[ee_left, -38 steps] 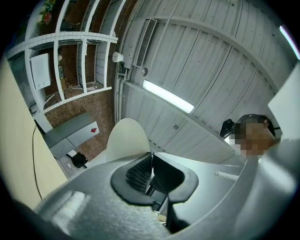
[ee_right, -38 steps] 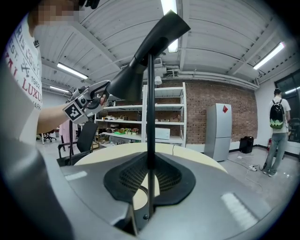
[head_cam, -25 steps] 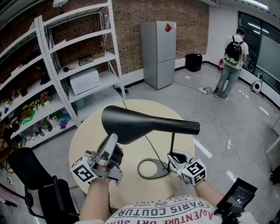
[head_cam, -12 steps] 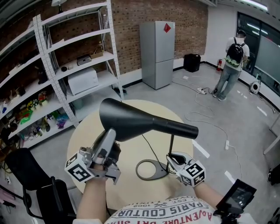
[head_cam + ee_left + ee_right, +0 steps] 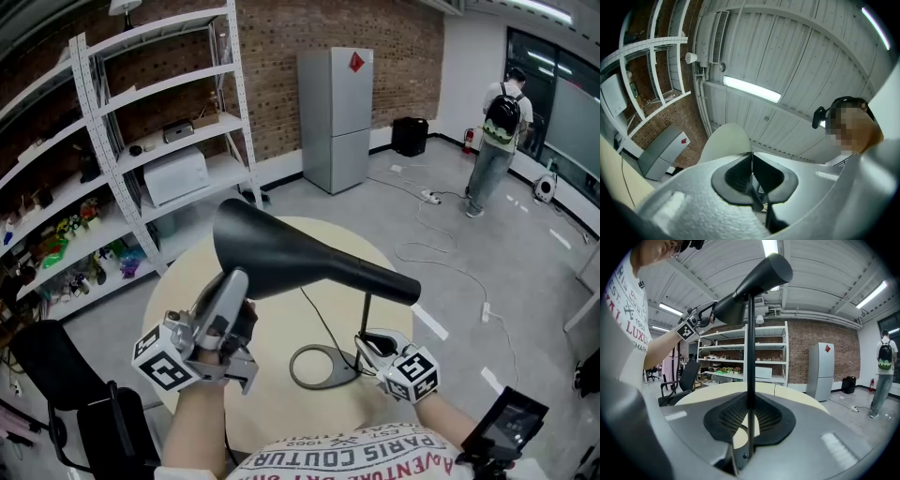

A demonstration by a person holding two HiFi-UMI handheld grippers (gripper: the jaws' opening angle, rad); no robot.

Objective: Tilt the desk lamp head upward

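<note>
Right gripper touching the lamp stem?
Touching. The right gripper view shows the right gripper clamped on the stem, a pad pressed against each side.

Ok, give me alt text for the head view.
A black desk lamp head is pinched at its wide end by the left gripper. The right gripper clamps the stem above its ring base on a round table.
</note>
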